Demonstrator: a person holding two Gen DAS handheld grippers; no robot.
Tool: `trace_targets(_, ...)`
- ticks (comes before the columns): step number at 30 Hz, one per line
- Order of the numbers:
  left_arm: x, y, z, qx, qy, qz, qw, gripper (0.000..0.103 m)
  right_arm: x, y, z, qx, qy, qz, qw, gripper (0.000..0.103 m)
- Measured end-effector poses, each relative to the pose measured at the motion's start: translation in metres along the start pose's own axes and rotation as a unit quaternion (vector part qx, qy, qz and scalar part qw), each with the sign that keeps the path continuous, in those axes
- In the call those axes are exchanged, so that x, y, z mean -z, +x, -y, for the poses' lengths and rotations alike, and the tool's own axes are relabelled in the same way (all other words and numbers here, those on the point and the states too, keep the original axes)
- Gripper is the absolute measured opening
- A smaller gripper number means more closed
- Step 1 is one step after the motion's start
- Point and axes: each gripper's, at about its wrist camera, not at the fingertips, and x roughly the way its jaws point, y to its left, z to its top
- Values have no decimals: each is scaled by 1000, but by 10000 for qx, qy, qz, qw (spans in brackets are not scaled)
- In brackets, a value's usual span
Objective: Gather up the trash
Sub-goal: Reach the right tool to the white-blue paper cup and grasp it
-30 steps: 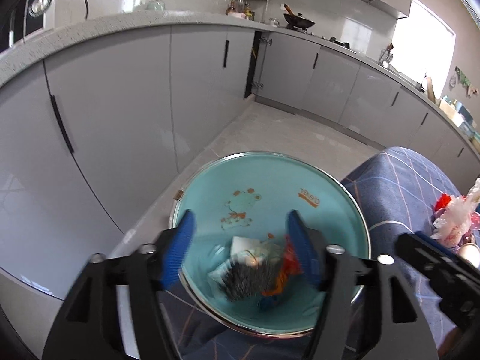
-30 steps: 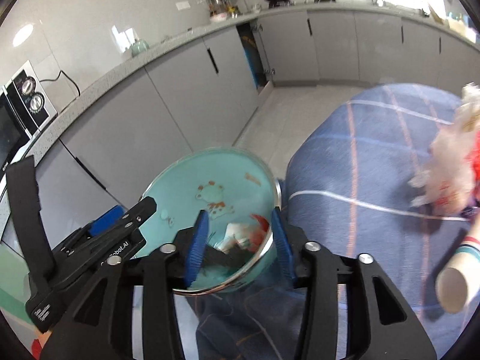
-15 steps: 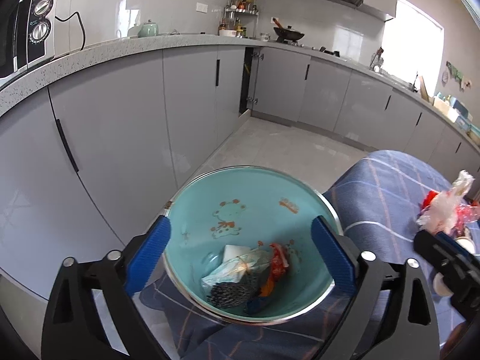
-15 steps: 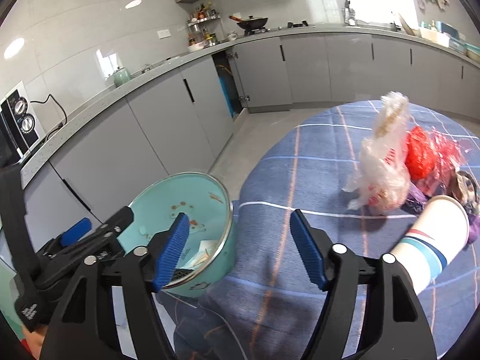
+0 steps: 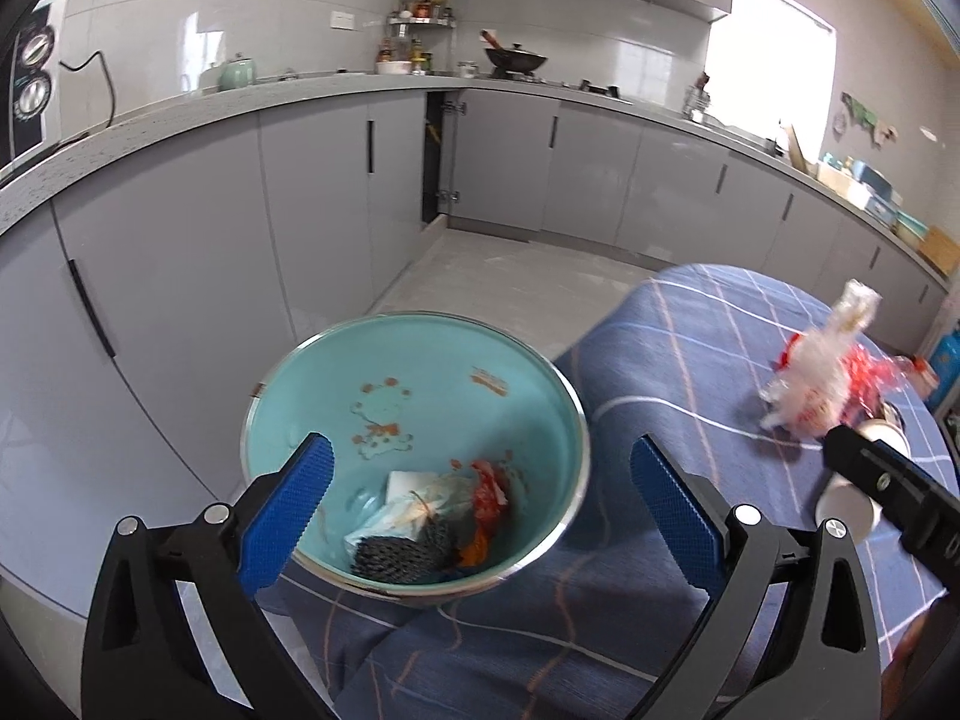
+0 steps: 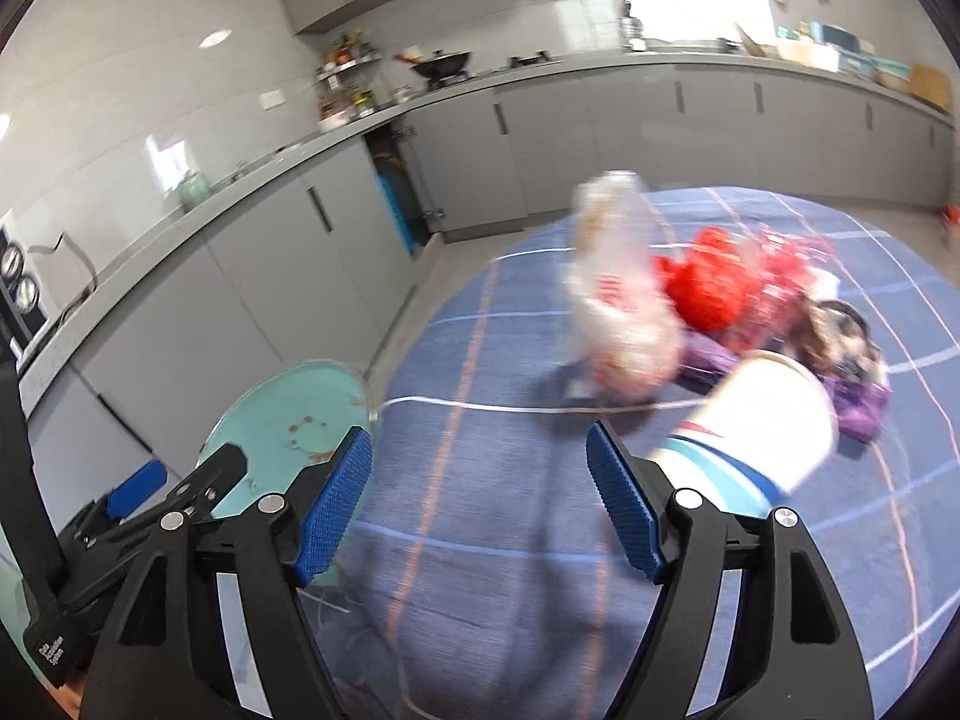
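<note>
Both tongs are spread wide and carry nothing. A second ago the left gripper had its blue pads drawn close together low inside the teal enamel basin, right over the scraps; now they stand apart at either side of the basin's near rim, and the view has pulled back. That reads as a drop completed. The collected trash lies in the lower part of the basin, low centre of the left view: a dark mesh scrap, a pale wrapper, a white piece and a red-orange bit.

The right gripper has changed more. A second ago it too was narrowed over the basin; now it is spread and aimed across the blue checked tablecloth, with the basin pushed to the lower left of its view. Ahead of it, in the right half of its frame, sits the remaining litter: a crumpled clear plastic bag, red plastic wrap, a purple wrapper, and a paper cup lying just beside the right finger. Motion blur softens the pile.

So one load seems banked, and the next pickup likely starts with the cup or bag.
</note>
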Motion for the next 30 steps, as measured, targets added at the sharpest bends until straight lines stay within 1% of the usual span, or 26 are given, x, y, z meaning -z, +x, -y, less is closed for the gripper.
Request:
trace_targets(6,7,-2,17,158,165,-47,9997,97,6,-18,38,349,465,145,9982,74)
trace_targets(16,14,-8,39,341,410,-39,9986,97,18,-29,84,657,959,50,9932,74)
trace_targets(23,20,-8,50,398,558,-73,9976,97,20,-18,95,578,1251,-203,9902,75)
trace_targets(27,19,-8,50,379,570,-79,9976,97,15,-2,106,465,1755,-414,9825,75)
trace_targets(30,18,-7,49,357,544,-85,9978,97,10,11,109,463,1942,-509,9785,75)
